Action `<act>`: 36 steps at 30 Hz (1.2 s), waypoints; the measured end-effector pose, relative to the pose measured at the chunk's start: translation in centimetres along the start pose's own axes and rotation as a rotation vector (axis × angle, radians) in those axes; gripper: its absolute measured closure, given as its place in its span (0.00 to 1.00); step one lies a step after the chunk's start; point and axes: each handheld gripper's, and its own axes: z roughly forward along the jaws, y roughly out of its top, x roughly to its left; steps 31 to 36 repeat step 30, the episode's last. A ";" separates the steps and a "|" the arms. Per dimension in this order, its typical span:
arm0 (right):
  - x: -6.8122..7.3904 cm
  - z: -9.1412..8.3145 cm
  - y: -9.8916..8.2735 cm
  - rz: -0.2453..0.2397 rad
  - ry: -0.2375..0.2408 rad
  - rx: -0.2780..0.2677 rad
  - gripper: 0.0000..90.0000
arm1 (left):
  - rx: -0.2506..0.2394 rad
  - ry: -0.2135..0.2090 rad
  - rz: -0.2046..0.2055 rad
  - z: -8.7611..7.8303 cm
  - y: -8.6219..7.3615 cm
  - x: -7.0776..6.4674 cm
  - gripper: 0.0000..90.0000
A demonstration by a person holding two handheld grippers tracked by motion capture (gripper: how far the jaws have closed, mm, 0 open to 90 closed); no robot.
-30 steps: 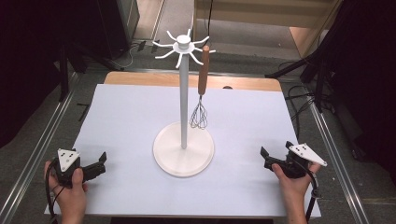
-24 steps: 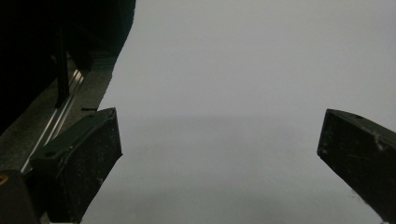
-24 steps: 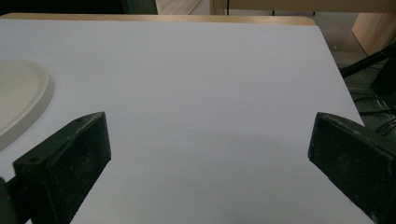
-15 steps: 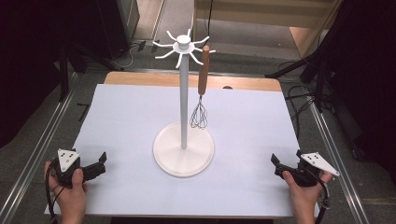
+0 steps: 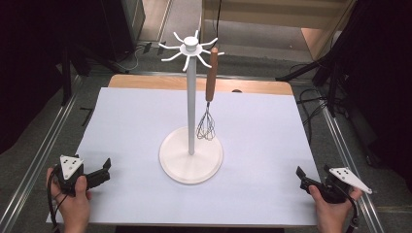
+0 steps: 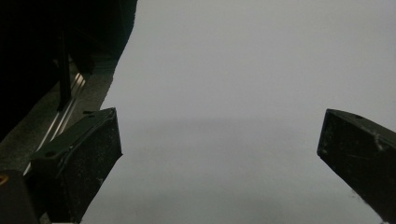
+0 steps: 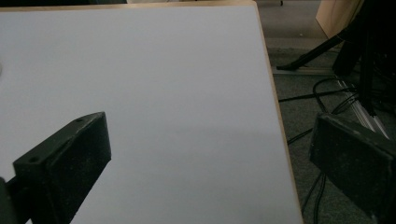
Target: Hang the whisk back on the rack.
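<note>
The left tongs [image 5: 103,167], black two-jaw tongs with a grey three-cornered plate on top, sit low over the near left corner of the desk [image 5: 136,126], jaws spread wide with nothing between them. The right tongs [image 5: 303,178], of the same make, sit at the near right corner, jaws likewise wide apart and empty; in the right gripper view one jaw hangs past the desk's edge, over the grey floor [image 7: 322,56] and its black cables. Between them, well apart from both, a white hook stand with a round base [image 5: 191,154] rises from the pale desk top. A wire whisk with a brown wooden handle [image 5: 210,94] hangs from one hook, its wires just above the base.
</note>
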 end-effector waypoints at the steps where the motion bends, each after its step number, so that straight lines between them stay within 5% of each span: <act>1: -0.2 -0.2 -0.1 -0.002 -0.003 0.004 0.00 | 0.001 -0.001 -0.001 0.0 0.0 0.0 0.00; 13: -2.2 -2.5 -2.1 0.002 -0.015 0.031 0.00 | -0.003 -0.003 -0.004 -0.1 0.0 0.1 0.00; 36: -2.1 -2.8 -3.3 0.051 -0.007 -0.001 0.07 | 0.002 0.003 -0.008 -0.1 0.0 0.1 0.00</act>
